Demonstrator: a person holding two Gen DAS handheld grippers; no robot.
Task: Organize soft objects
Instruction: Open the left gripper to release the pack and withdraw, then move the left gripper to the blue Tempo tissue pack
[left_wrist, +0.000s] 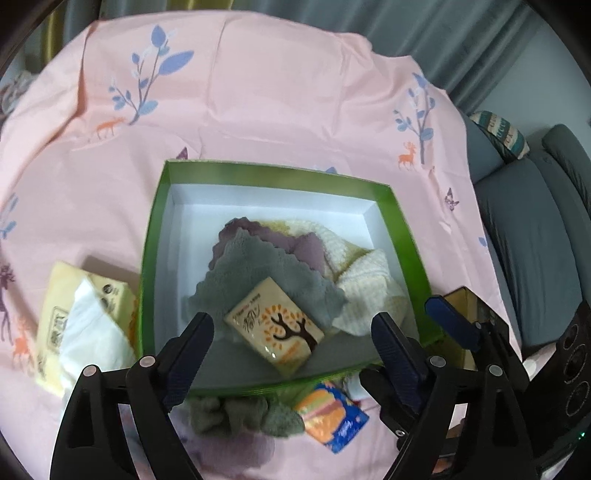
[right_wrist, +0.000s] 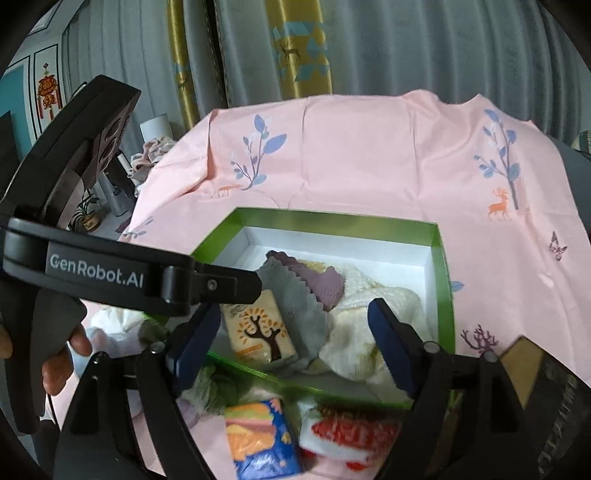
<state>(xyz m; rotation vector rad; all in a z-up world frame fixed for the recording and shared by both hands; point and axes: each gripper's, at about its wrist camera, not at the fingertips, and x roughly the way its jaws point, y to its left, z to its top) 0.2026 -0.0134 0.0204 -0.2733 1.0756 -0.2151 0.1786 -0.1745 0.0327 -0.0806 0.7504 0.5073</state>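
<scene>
A tissue pack (left_wrist: 275, 325) with an orange tree print lies in the green box (left_wrist: 151, 236), at its near side, resting on a grey cloth (left_wrist: 266, 273). Behind the cloth are a purple cloth (left_wrist: 310, 247) and a cream towel (left_wrist: 365, 280), all inside the box. In the left wrist view the pack sits between the two fingers of the left gripper (left_wrist: 291, 328), touching neither; the fingers are spread wide with nothing in them. In the right wrist view the right gripper (right_wrist: 291, 328) is likewise spread and empty, hovering over the box's near wall, with the pack (right_wrist: 258, 328) just inside its left finger and the cream towel (right_wrist: 354, 343) toward its right finger.

Outside the near wall lie a grey scrunchie-like cloth (left_wrist: 243, 415), a blue burger-print pack (right_wrist: 262, 439) and a red-and-white pack (right_wrist: 351, 435). An opened yellow tissue packet (left_wrist: 85, 325) lies just left of the box.

Everything rests on a pink sheet (left_wrist: 277, 103) printed with blue branches and orange deer. Beyond it hang grey curtains (right_wrist: 424, 44) with a gold band; a grey sofa (left_wrist: 528, 258) with a striped cushion stands to the right.
</scene>
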